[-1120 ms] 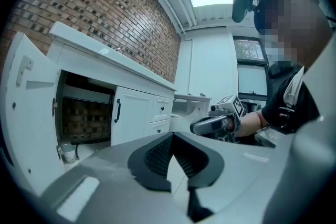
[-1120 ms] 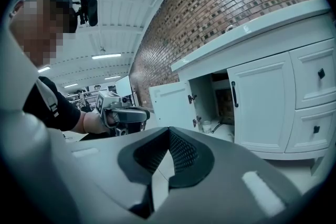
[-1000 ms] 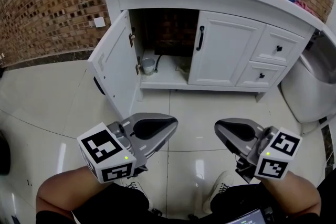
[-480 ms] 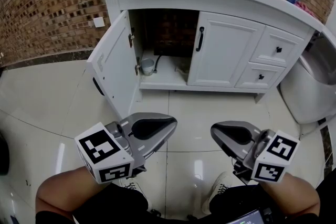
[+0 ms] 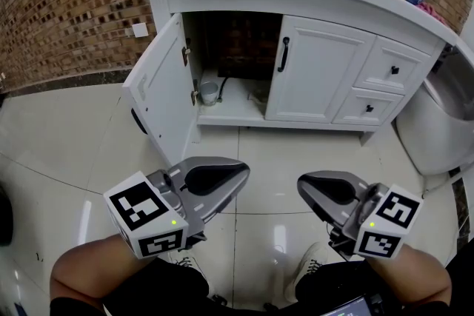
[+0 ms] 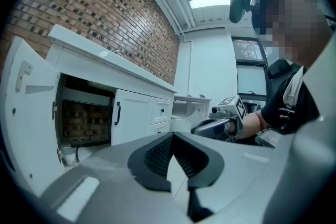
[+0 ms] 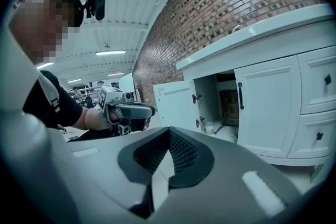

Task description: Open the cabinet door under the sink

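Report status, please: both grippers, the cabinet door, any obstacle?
Left gripper shut, empty; right gripper shut, empty. Left cabinet door stands open, right door closed; grippers touch neither. Floor between: no obstacle.

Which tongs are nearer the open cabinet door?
Left. The left tongs hover in front of the open cabinet door, not touching it; the right tongs are farther right, in front of the closed door.
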